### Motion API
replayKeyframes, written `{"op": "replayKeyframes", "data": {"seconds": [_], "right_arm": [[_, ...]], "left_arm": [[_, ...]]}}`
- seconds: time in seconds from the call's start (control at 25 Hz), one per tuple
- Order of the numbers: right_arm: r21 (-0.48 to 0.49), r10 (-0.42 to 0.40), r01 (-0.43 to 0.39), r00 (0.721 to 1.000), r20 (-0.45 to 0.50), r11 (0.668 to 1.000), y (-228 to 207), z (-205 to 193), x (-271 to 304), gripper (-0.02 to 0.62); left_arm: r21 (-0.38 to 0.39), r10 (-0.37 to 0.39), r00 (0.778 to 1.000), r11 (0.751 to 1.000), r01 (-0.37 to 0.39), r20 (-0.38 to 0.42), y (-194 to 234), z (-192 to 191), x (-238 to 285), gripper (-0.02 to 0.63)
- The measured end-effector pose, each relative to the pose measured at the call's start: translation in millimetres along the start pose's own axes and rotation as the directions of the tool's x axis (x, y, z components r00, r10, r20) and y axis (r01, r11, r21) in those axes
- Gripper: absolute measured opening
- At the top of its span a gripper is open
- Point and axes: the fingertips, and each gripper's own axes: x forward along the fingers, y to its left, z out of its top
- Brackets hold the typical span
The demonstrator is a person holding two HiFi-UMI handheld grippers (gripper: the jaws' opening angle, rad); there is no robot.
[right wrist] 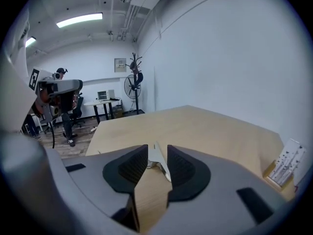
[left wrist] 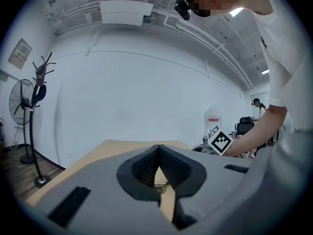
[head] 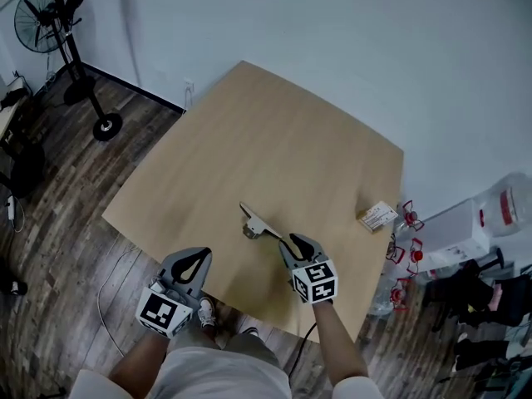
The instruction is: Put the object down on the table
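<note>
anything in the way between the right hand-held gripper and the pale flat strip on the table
Nothing visible. The pale flat strip lies on the wooden table just beyond the right hand-held gripper, whose jaws stand apart.

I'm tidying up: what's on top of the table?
A pale object near the front, a small box at the right edge. The left hand-held gripper and right hand-held gripper cover part of the near edge; anything there is unseen.

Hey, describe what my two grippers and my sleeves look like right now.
The left gripper and right gripper are matching grey shells with black ribbed pads that narrow toward the tips. Each carries a white cube with black square markers. The sleeves are short and white. A dark cable seems to trail below the right one.
</note>
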Motion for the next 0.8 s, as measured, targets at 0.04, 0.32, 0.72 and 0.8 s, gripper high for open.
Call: {"op": "replayKeyframes", "data": {"seconds": [0.04, 0.32, 0.72, 0.8], "right_arm": [[0.007, -0.007, 0.007, 1.0, 0.013, 1.0, -3, 3, -7, 0.117], [0.053, -0.029, 0.024, 0.995, 0.094, 0.998, -15, 21, -48, 0.092], [0.202, -0.108, 0.059, 0.965, 0.24, 0.978, -57, 58, -99, 0.023], [0.228, -0.142, 0.081, 0.953, 0.268, 0.97, -67, 66, -114, -0.002]], "left_arm": [[0.008, 0.004, 1.0, 1.0, -0.004, 0.005, -3, 5, -1, 0.008], [0.062, 0.026, 0.999, 0.998, -0.028, 0.035, -22, 35, -9, 0.008], [0.132, 0.037, 0.995, 0.99, -0.049, 0.094, -29, 77, -4, 0.007], [0.138, 0.04, 0.993, 0.989, -0.056, 0.113, -27, 84, -5, 0.007]]}}
